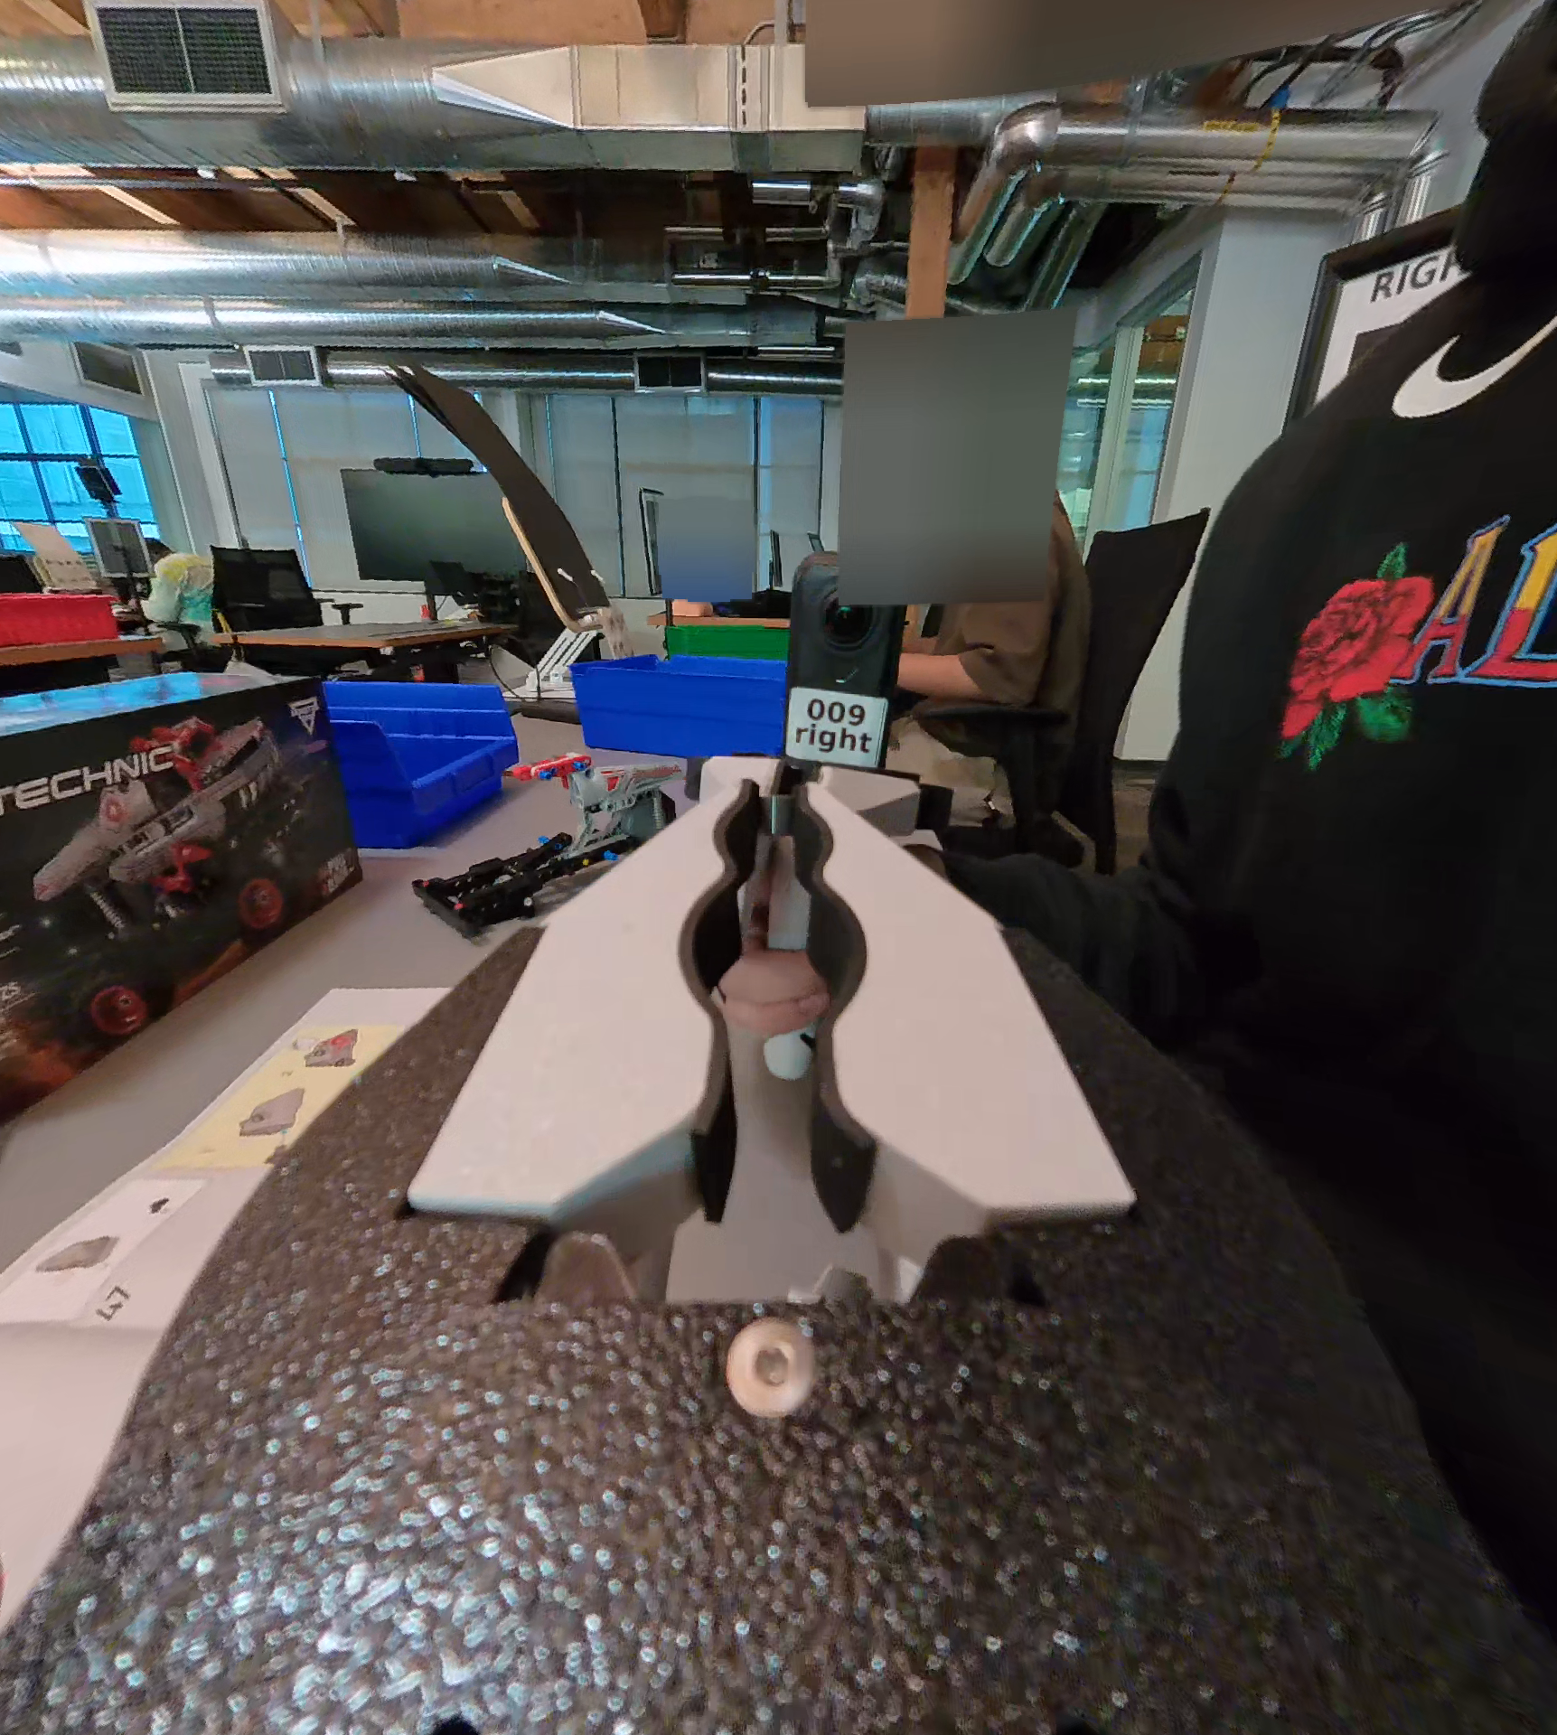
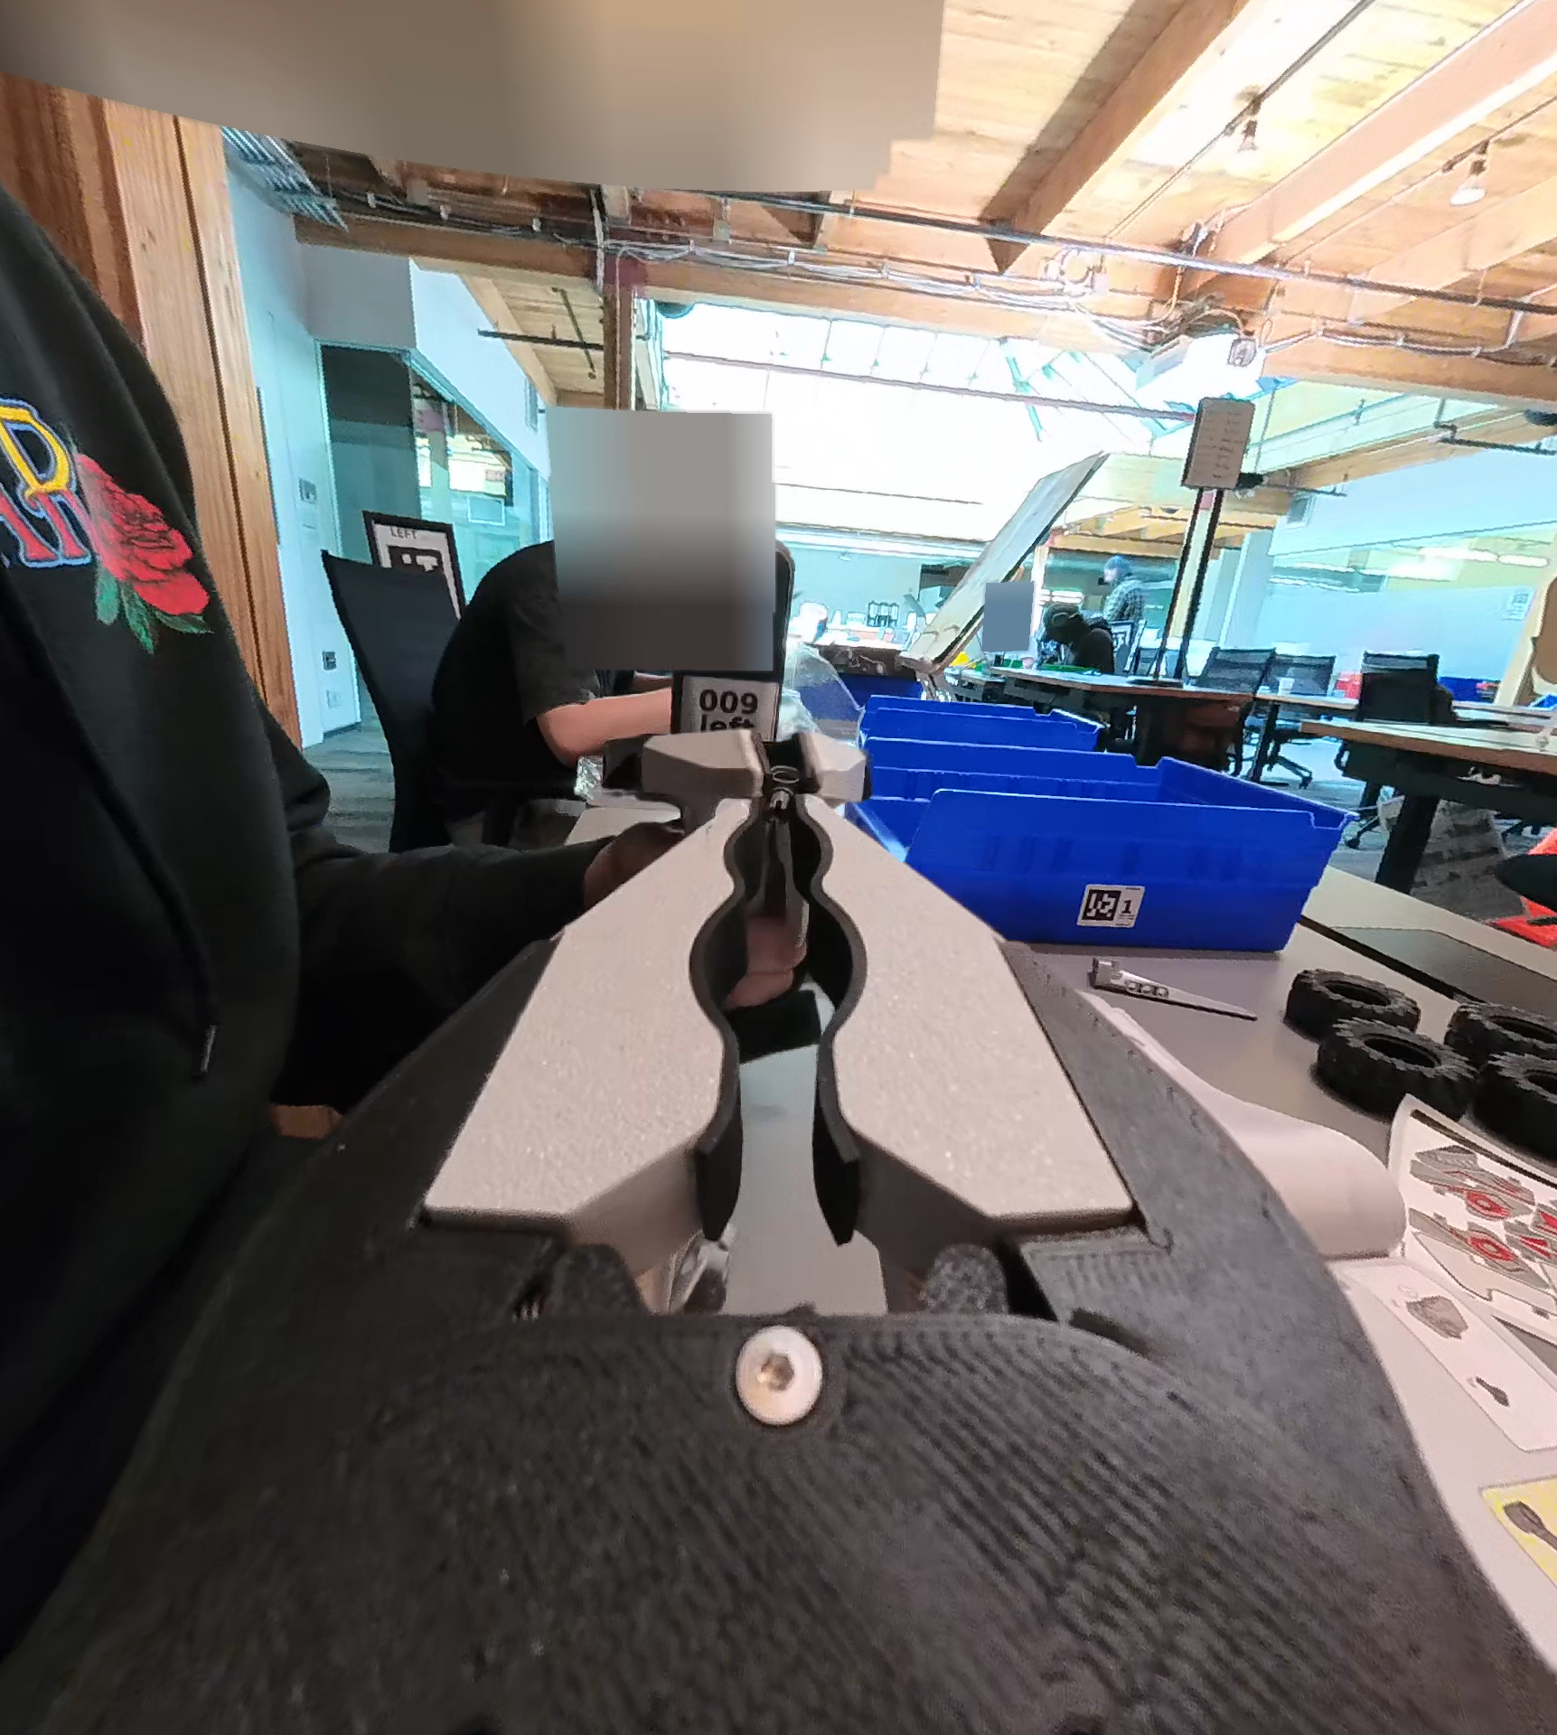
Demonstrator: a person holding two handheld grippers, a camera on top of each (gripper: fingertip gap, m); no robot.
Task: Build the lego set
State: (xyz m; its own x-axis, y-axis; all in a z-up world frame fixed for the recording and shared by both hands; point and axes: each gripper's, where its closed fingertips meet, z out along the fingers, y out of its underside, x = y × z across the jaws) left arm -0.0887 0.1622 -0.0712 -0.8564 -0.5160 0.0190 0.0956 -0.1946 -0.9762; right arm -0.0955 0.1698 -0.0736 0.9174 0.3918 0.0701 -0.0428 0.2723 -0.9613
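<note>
Both grippers are held up above the table and face each other tip to tip. In the left wrist view my left gripper [image 1: 779,809] is shut on a small grey Lego piece [image 1: 779,815] at its tips. The right gripper's pale body [image 1: 868,798] stands just beyond it. In the right wrist view my right gripper [image 2: 779,803] is shut on a small black Lego pin [image 2: 780,798]. The left gripper's grey fingers [image 2: 709,759] meet it head on. A partly built grey and red model [image 1: 601,798] and a black frame [image 1: 511,878] lie on the table behind.
The Lego box [image 1: 117,873] and open instruction pages [image 1: 305,1080] lie at the left. Blue bins [image 2: 1112,864] stand at the back. Several black tyres [image 2: 1450,1051], a grey wedge piece [image 2: 1159,990] and a sticker sheet [image 2: 1525,1230] lie at the right. A person's black sweatshirt [image 1: 1413,845] is close by. My two grippers' fingertips are within a few centimetres of each other.
</note>
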